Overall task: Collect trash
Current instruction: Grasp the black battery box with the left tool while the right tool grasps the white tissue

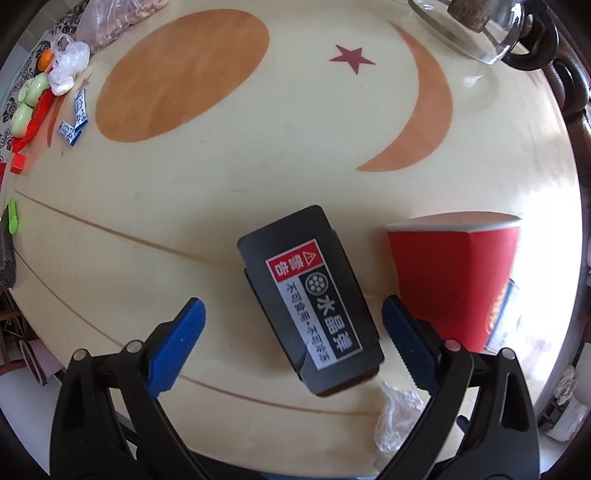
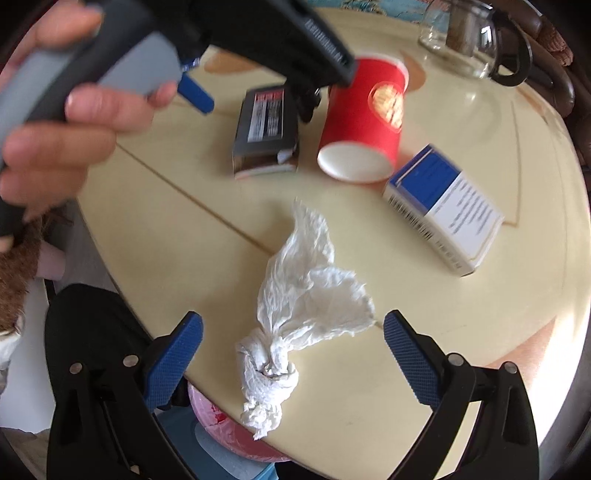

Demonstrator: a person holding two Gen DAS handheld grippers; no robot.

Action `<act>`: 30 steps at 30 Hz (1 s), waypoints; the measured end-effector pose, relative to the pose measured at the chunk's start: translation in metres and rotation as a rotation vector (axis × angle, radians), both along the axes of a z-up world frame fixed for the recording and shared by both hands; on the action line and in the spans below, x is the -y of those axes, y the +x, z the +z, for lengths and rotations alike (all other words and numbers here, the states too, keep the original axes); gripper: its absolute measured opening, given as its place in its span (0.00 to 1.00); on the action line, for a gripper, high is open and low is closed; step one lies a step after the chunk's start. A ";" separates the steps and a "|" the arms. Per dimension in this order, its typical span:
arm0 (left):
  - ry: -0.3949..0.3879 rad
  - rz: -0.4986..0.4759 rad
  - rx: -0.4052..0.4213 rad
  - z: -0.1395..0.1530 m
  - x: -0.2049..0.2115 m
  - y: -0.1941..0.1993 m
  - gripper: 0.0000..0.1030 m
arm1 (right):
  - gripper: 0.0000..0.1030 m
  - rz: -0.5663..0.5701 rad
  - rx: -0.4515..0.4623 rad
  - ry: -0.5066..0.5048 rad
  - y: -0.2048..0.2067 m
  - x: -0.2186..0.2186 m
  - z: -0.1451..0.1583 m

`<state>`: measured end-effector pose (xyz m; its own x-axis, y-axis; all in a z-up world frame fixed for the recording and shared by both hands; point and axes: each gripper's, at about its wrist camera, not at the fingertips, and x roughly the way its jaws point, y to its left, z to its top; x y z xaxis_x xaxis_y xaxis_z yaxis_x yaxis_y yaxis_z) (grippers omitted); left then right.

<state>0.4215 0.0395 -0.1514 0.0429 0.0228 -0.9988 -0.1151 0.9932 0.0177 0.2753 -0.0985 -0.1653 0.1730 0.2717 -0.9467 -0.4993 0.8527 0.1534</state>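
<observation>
Table (image 1: 258,177), round, cream top with inlaid orange disc, crescent and red star; carries all items listed.

Left wrist view, left to right:
- Clutter at 10 o'clock: green and red pieces, knotted clear bag (image 1: 68,68), blue-and-white wrappers (image 1: 75,122).
- Left gripper (image 1: 293,332), jaws spread wide, holding nothing; its blue pads flank the black box without touching it.
- Black box (image 1: 310,299), centre toward 6 o'clock, lying flat, label with red warning panel facing up, long axis tilted.
- Crumpled tissue (image 1: 399,417), 5 o'clock, near the table edge.
- Red paper cup (image 1: 454,273), 4 o'clock, just beside the black box on its right.
- Glass teapot (image 1: 472,26), 1 o'clock, at the far rim.

Right wrist view, left to right:
- Person's hand (image 2: 74,122), 10 o'clock, gripping the left tool's grey handle.
- Right gripper (image 2: 293,343), jaws wide, empty; the tissue (image 2: 303,295) lies between its pads, its knotted end toward 6 o'clock at the table edge.
- Pink-lined bin (image 2: 221,424), 6 o'clock, below the table edge.
- Blue-and-white carton (image 2: 443,206), 3 o'clock, lying flat, near the cup (image 2: 362,118), which lies tipped on its side.
</observation>
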 end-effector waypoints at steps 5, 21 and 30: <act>-0.003 0.004 -0.015 -0.012 0.000 0.001 0.91 | 0.93 -0.006 0.003 -0.034 0.000 -0.007 -0.016; -0.043 -0.003 -0.010 -0.017 -0.007 -0.008 0.57 | 0.25 -0.007 0.136 -0.083 -0.021 -0.007 -0.005; -0.045 -0.021 0.031 -0.001 -0.028 -0.025 0.56 | 0.09 -0.019 0.174 -0.090 -0.029 -0.006 0.007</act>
